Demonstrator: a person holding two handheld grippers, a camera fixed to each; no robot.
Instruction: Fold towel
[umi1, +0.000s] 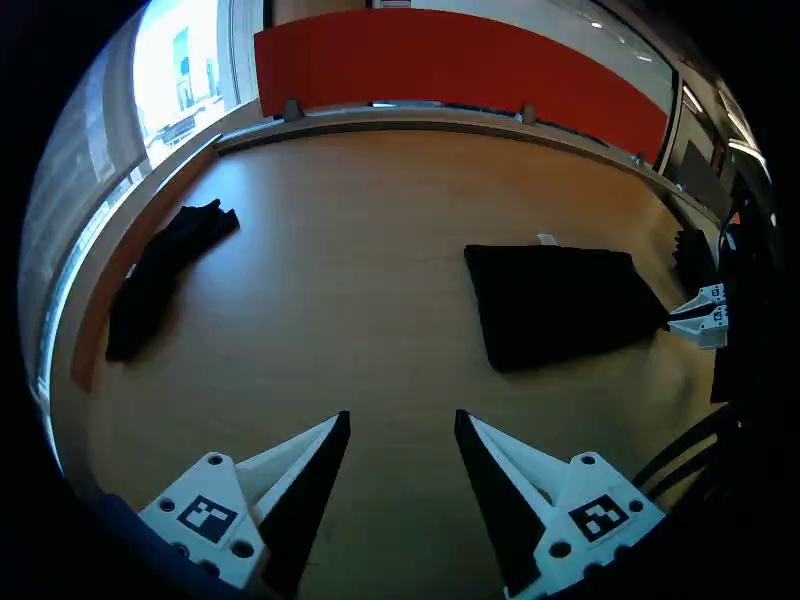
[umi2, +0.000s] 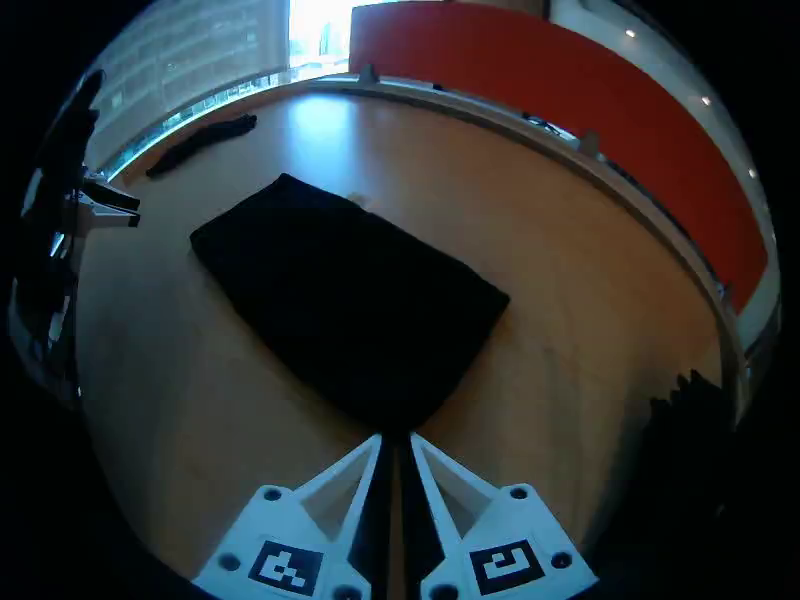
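Black cloth towel (umi2: 350, 300) looks mostly folded mid-frame; my right gripper (umi2: 397, 440) clamps its corner, left gripper (umi1: 401, 414) apart, final fold pending.

No legible text, label or number seen.

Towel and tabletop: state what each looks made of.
The towel is matte black cloth, soft-looking: it lies limp and flat with no shine; its weave is too dark to tell. The tabletop looks like smooth wood or wood-look laminate: a warm brown surface with soft window glare.
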